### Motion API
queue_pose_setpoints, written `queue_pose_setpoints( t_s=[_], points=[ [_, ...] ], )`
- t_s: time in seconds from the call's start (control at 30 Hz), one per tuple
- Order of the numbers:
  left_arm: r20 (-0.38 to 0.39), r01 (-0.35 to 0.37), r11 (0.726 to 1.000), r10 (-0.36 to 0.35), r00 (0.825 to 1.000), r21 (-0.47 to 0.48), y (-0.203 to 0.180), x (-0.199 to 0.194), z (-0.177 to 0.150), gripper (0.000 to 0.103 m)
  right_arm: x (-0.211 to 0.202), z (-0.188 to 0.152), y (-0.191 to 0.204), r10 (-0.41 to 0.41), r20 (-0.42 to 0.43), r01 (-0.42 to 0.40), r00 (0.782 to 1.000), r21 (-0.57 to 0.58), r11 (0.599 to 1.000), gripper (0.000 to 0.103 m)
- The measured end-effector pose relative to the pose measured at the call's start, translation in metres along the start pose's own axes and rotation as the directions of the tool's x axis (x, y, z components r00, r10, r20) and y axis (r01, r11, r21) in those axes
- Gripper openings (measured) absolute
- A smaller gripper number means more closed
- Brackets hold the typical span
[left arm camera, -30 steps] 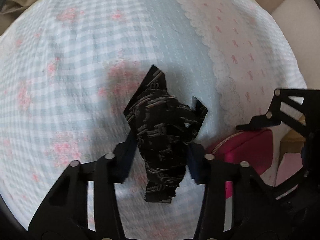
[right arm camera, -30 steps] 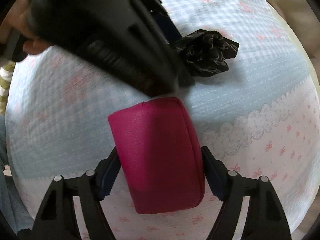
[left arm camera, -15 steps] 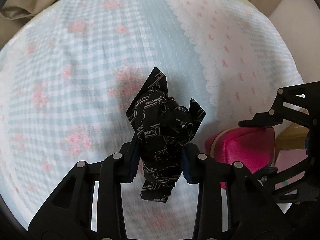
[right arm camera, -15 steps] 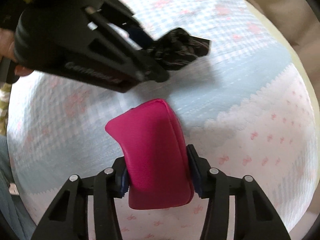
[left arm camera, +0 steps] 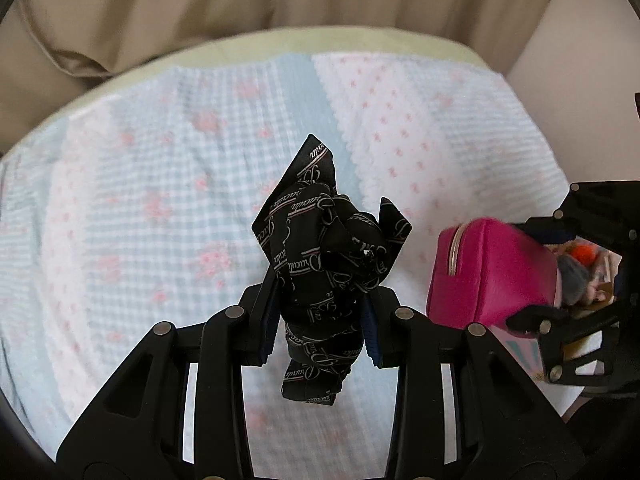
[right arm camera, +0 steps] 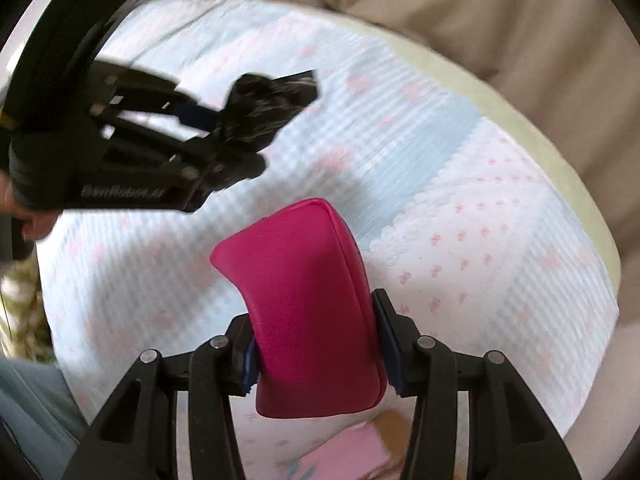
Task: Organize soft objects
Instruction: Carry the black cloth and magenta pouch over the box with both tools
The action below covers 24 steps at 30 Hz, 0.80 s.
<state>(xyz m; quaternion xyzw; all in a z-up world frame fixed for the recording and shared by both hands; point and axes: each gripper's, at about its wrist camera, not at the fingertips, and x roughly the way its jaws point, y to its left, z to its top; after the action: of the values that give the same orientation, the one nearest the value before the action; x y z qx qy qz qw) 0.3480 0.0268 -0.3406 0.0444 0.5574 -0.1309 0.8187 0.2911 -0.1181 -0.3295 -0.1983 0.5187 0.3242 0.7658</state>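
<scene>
Between the blue pads of the left gripper [left arm camera: 320,322], seen from the left wrist: a black printed scarf [left arm camera: 326,268], pinched tight at its bunched middle. Long axis running straight ahead along the fingers, one pointed corner sticking up and forward past the tips, a short tail hanging back below the jaws. Held clear above the blue-and-pink checked quilt [left arm camera: 140,200]. Off to the right of the claw, well apart from it: a magenta pouch [left arm camera: 488,276], zip edge facing left, gripped by the right gripper [left arm camera: 536,272].

Between the pads of the right gripper [right arm camera: 318,356], seen from the right wrist: the magenta pouch [right arm camera: 308,304], squeezed narrow at its near end, jaws closed most of the way onto it. Long axis pointing forward and slightly left, far end bulging past the fingertips, above the quilt [right arm camera: 460,200]. Ahead and left of this claw: left gripper [right arm camera: 216,128], blurred, clutching the scarf [right arm camera: 264,108]. Beyond the quilt, a beige curtain [right arm camera: 500,32].
</scene>
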Motion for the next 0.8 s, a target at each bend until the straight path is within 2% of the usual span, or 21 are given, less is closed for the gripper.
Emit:
queue_pose_setpoints(
  t_s=[0.13, 0.3, 0.5, 0.63, 0.8],
  points=[
    [0.057, -0.017, 1.000, 0.017, 0.998, -0.005, -0.009, -0.061, -0.014, 0.031, -0.047, -0.003, 0.011, -0.036, 0.051, 0.029, 0.998, 0.129, 0.991, 0.045],
    [0.126, -0.041, 0.998, 0.046, 0.991, -0.039, -0.020, -0.137, -0.039, 0.031, -0.119, -0.019, 0.032, -0.090, 0.123, 0.044, 0.988, 0.338, 0.940, 0.045],
    [0.199, -0.069, 0.997, 0.077, 0.977, -0.046, -0.048, -0.221, -0.075, 0.031, -0.191, -0.052, 0.069, -0.150, 0.217, 0.024, 0.965, 0.495, 0.869, 0.045],
    [0.234, -0.063, 0.997, 0.071, 0.970, -0.045, -0.076, -0.258, -0.090, 0.031, -0.231, -0.082, 0.075, -0.193, 0.266, 0.013, 0.945, 0.558, 0.830, 0.045],
    [0.272, -0.029, 0.999, 0.038, 0.962, -0.037, -0.124, -0.283, -0.101, 0.031, -0.267, -0.120, 0.067, -0.235, 0.278, 0.028, 0.931, 0.589, 0.808, 0.045]
  ],
)
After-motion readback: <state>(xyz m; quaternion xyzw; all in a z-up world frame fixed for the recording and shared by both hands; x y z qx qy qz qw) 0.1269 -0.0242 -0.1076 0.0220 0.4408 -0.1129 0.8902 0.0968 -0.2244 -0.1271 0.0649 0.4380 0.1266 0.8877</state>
